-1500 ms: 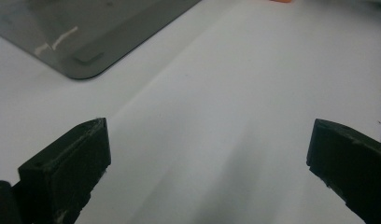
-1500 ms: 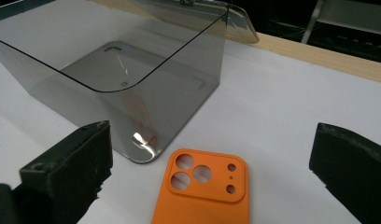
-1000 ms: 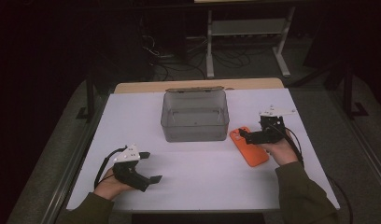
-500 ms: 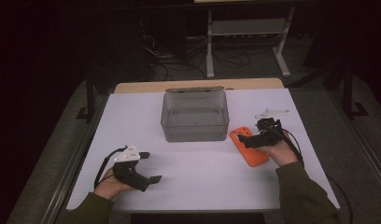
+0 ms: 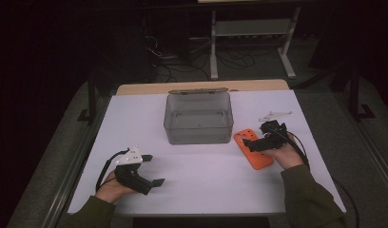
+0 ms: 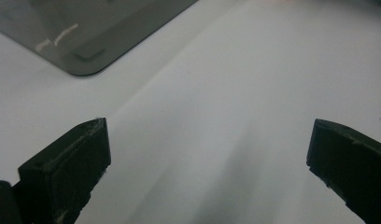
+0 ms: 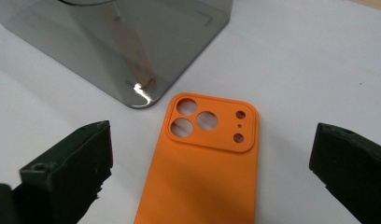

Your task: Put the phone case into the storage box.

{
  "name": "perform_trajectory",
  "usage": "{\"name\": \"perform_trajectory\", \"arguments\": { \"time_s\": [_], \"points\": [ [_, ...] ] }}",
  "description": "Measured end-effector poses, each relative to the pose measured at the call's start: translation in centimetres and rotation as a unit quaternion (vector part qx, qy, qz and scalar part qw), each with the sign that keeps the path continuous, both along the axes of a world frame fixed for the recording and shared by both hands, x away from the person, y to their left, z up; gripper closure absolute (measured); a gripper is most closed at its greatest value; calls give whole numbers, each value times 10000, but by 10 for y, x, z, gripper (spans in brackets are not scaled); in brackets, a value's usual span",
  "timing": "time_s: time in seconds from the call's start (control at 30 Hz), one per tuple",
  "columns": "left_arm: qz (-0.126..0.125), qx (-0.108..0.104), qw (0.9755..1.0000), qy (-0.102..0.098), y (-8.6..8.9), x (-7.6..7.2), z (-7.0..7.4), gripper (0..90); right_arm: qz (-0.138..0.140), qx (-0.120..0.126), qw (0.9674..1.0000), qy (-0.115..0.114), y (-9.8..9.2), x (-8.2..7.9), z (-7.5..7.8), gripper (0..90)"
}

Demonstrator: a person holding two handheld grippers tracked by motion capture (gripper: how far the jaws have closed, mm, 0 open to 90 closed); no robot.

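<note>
An orange phone case (image 5: 253, 148) (image 7: 202, 163) lies flat on the white table, camera cut-outs toward the grey translucent box (image 5: 198, 117) (image 7: 128, 42). My right gripper (image 5: 251, 144) (image 7: 209, 158) hovers over the case with its jaws wide open, one on each side of it and touching nothing. My left gripper (image 5: 154, 178) (image 6: 207, 163) rests near the table's front left, open over bare table, with a corner of the box (image 6: 86, 32) ahead of it.
The white table top (image 5: 201, 171) has a wooden strip along its far edge. A small white object (image 5: 276, 115) lies behind the right hand. Dark floor, cables and a metal stand lie beyond the table.
My right gripper has dropped lower and moved a little forward over the orange case. The left gripper has stayed put.
</note>
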State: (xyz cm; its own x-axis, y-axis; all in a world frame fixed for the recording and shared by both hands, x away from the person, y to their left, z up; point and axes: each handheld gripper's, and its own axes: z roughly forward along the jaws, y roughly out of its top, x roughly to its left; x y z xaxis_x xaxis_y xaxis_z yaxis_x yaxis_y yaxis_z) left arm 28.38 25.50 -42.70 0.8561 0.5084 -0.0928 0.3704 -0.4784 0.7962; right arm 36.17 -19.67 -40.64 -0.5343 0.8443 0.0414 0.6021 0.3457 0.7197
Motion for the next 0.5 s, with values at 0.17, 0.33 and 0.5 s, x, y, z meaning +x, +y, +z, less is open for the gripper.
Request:
{"name": "perform_trajectory", "arguments": {
  "time_s": [0.17, 0.33, 0.5],
  "points": [
    [-4, 3, 10000, 2, 0, 0, 0, 0, 10, -52, 9999, 86, 1, 1, -2, 0],
    [-1, -2, 10000, 8, 0, 0, 0, 0, 9, -106, 9998, 190, 1, 1, -4, 0],
    [0, 6, 10000, 7, 0, 0, 0, 0, 14, -153, 9994, 297, 1, 2, -6, 0]
  ]
}}
